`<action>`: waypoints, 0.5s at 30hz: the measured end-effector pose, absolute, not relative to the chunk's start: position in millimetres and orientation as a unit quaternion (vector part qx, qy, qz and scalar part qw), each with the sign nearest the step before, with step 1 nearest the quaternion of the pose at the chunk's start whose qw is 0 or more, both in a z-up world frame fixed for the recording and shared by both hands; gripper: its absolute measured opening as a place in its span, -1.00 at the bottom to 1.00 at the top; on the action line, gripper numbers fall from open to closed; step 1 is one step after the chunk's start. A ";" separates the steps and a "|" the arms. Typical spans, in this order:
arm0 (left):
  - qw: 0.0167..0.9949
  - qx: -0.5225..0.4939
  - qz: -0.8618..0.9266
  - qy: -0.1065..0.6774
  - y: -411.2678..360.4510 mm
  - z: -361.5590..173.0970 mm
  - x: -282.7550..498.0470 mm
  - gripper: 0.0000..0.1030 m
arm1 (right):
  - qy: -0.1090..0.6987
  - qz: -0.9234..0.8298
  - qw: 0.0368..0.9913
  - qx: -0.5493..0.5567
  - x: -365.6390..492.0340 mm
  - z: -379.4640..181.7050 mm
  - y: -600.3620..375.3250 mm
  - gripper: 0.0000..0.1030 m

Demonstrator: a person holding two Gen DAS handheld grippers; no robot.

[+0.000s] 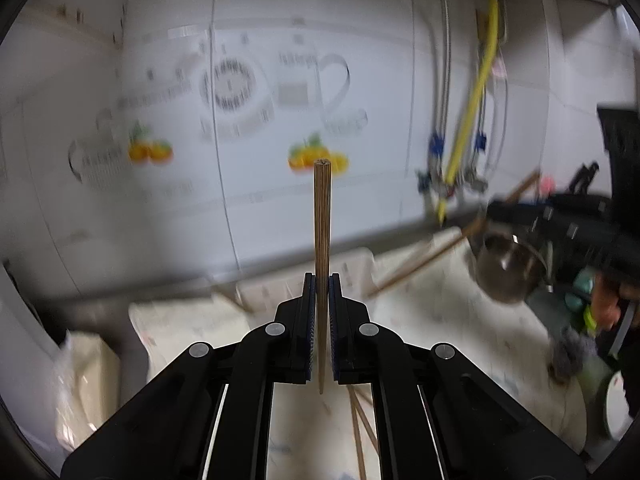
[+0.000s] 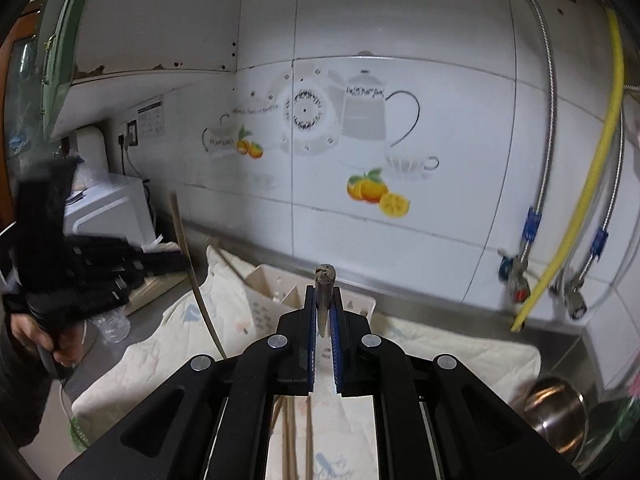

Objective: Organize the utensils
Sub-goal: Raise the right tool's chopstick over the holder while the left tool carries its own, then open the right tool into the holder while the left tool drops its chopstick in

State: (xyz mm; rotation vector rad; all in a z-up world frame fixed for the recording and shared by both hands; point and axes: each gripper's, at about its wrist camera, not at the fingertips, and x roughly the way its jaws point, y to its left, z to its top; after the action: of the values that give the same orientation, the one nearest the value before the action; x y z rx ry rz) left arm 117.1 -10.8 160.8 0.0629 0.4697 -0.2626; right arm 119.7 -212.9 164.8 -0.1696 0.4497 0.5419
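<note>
The left gripper (image 1: 322, 280) is pinching one wooden chopstick (image 1: 322, 216) between pressed-together jaws, its long axis running straight ahead along the fingers, thick end out front and thin tip trailing back under the jaws. The right gripper (image 2: 323, 292) is likewise clamping a second chopstick (image 2: 325, 280), seen nearly end-on in its own view, so it too is lying along the gripper's pointing line. A cream slotted utensil holder (image 2: 264, 280) is sitting ahead of and below the right gripper on a pale cloth (image 2: 440, 344) over the tabletop, seemingly nearer the right hand. Counted: two chopsticks held, one per gripper; at least three loose chopsticks (image 2: 289, 440) lying below on the cloth; one steel pot (image 2: 556, 412) at the right.
</note>
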 end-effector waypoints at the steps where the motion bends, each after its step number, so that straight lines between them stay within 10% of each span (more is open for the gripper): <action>1: 0.966 0.032 -0.127 0.223 -9.6 169.3 120.1 -0.90 | 0.219 0.263 0.936 -0.086 123.2 166.1 -211.4 -0.88; 15: 0.975 -0.007 -0.073 0.211 6.5 170.0 198.9 -0.90 | 0.265 0.243 0.928 -0.101 183.6 141.4 -189.8 -0.88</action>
State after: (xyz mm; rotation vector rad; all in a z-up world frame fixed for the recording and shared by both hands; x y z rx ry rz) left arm 198.9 6.5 170.0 -0.0136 0.4257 -0.1479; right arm 183.6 -189.8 141.4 -0.2078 0.5425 0.4981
